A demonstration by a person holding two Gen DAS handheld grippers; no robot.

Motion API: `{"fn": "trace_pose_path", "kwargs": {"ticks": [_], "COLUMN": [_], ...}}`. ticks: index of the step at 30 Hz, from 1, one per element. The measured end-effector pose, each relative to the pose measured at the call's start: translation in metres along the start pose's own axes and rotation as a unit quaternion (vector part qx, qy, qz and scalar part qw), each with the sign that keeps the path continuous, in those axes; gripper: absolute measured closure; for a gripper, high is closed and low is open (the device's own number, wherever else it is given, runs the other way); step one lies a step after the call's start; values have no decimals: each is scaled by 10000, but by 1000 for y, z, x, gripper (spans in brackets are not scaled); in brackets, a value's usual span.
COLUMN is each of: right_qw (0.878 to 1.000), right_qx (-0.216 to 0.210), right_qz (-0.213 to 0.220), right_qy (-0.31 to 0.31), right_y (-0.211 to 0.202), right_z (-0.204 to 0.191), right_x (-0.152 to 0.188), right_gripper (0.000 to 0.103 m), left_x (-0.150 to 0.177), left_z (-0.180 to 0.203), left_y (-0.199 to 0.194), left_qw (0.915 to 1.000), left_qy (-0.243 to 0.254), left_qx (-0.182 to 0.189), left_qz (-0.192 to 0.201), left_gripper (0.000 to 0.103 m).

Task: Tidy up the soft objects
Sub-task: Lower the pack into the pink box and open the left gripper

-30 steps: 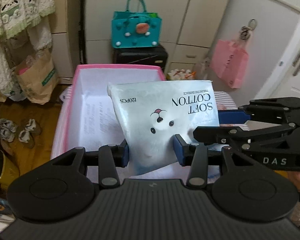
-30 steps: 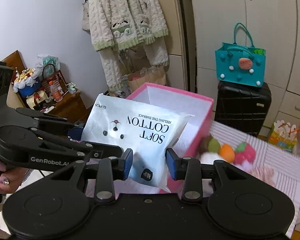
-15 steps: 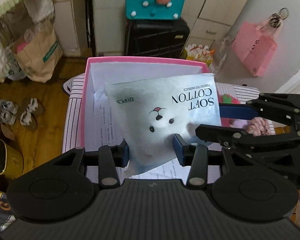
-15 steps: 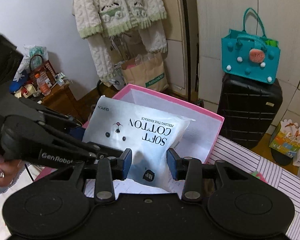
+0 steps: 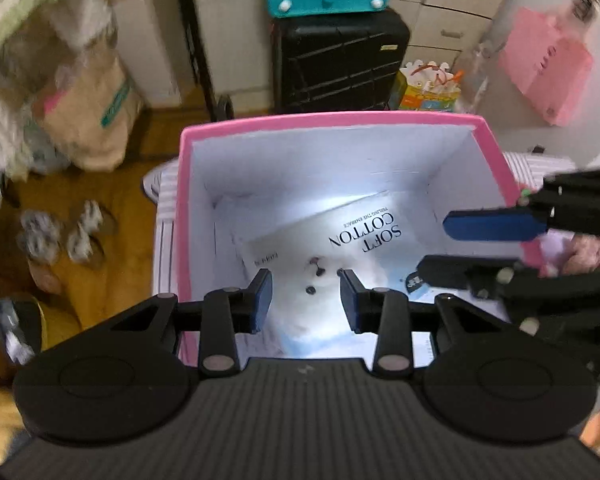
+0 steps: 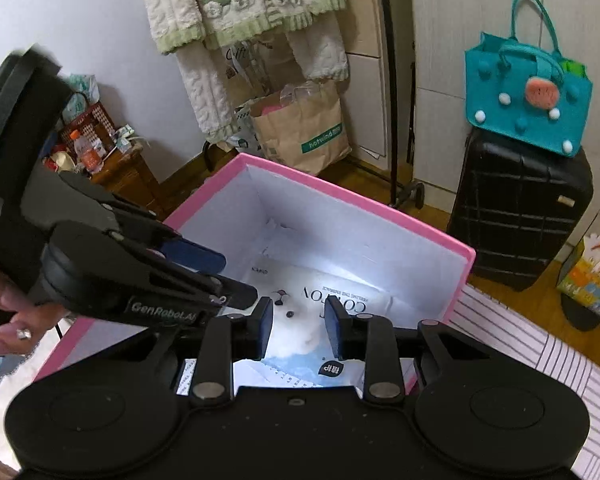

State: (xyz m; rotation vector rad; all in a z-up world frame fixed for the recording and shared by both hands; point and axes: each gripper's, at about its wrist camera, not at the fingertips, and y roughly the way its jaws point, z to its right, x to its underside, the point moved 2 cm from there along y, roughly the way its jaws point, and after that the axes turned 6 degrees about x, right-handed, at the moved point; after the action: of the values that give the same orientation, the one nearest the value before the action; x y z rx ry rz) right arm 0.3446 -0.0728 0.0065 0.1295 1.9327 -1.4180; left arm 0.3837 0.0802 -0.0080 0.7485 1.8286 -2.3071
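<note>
1. The cotton pack (image 5: 340,248), printed "SOFT COTTON", lies low inside the pink box (image 5: 332,122), resting on paper at the bottom.
2. Left gripper (image 5: 306,300): its jaws are pressed together, pinching the near white end of the cotton pack.
3. Right gripper (image 6: 298,328): its jaws are closing, with the pack's near end between the pads; contact cannot be told.
4. The box's white inner walls surround the pack on all sides; both grippers reach in over the near rim.
5. Striped cloth (image 6: 540,360) lies beside the box.
</note>
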Motion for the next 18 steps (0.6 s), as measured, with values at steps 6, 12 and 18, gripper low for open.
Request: {"fn": "trace_pose_path", "kwargs": {"ticks": [6, 12, 18], "right_qw": [9998, 9997, 9992], "right_qx": [-152, -101, -44], "right_qz": [94, 171, 369], "right_qy": [-55, -113, -141], "right_y": [-24, -54, -99], "right_z": [-3, -12, -16], "right_x": [13, 19, 41], "right_gripper": [68, 67, 60], "left_x": [11, 24, 42], "left_z": [12, 33, 61], "left_y": [-14, -41, -75], "left_qw": [9983, 9985, 9962], "left_qy": [390, 405, 575], "left_qx": [-269, -93, 132], "left_qz": [334, 369, 646], "left_gripper": [64, 61, 55]}}
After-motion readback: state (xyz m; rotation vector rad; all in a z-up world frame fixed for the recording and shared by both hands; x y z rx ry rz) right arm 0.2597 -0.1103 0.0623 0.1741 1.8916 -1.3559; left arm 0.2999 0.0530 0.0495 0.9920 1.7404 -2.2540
